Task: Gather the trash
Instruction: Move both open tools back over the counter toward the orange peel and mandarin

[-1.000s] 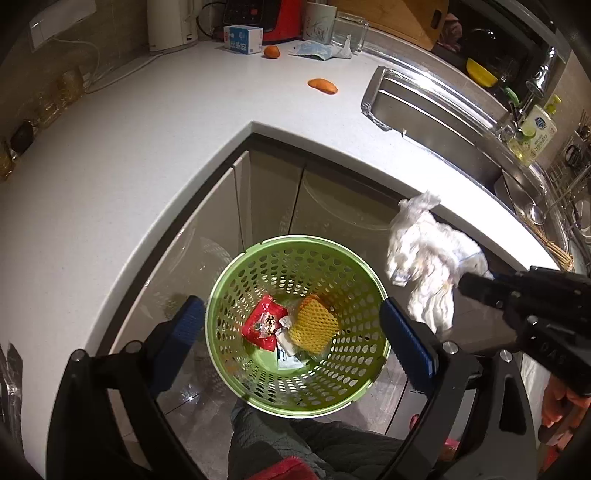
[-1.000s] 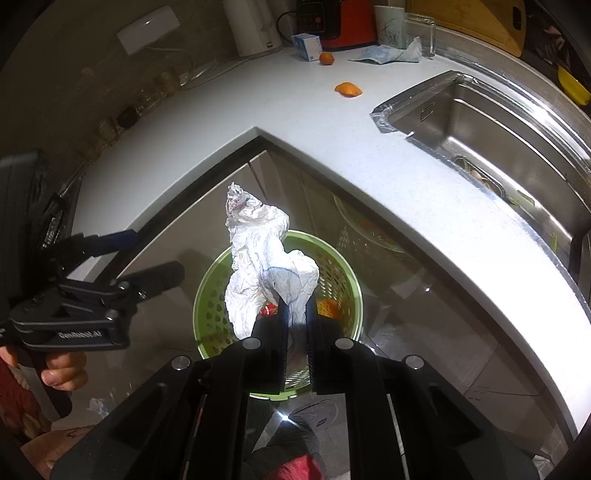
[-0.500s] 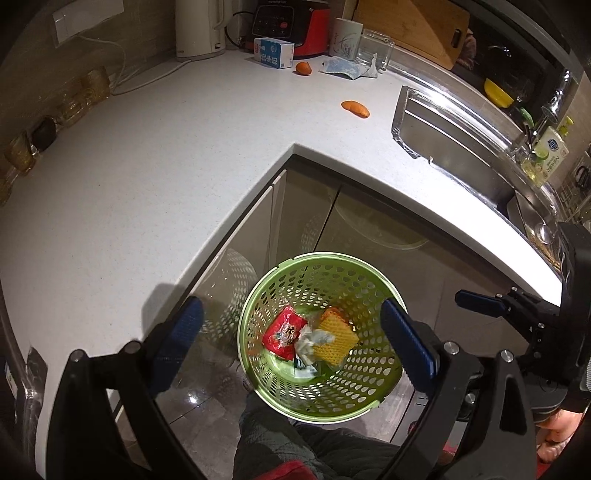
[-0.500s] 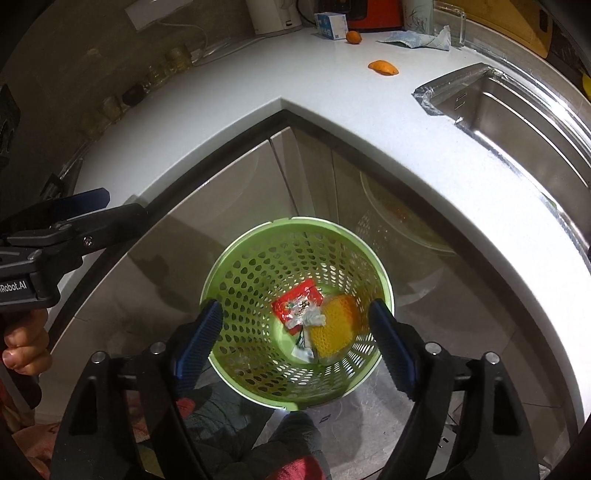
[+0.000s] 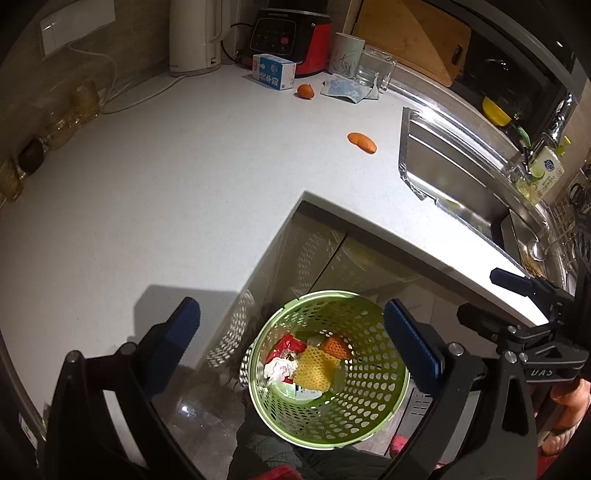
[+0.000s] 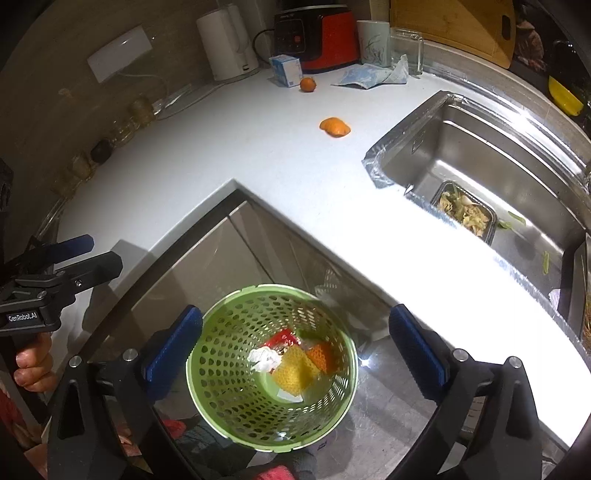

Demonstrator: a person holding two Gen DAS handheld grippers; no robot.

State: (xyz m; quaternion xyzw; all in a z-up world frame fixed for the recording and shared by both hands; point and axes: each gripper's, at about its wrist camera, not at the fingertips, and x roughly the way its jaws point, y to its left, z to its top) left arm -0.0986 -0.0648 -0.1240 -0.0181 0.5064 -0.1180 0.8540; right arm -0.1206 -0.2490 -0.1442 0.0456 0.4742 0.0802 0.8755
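Note:
A green perforated basket stands on the floor below the counter corner. In it lie a crumpled white paper, a yellow mesh piece and a red wrapper. My right gripper hovers over the basket; its jaws are opening and nothing is between them. My left gripper also hangs above the basket, open and empty. On the counter lie an orange peel, a small orange and a crumpled blue-white wrapper.
The white L-shaped counter wraps around the basket. A steel sink with a tray of food scraps sits at the right. A milk carton, kettle, red cooker, mug and glass line the back wall.
The right gripper opened and let go of the crumpled white paper, which now lies in the basket. Both grippers have drawn back, so the basket sits lower in both views.

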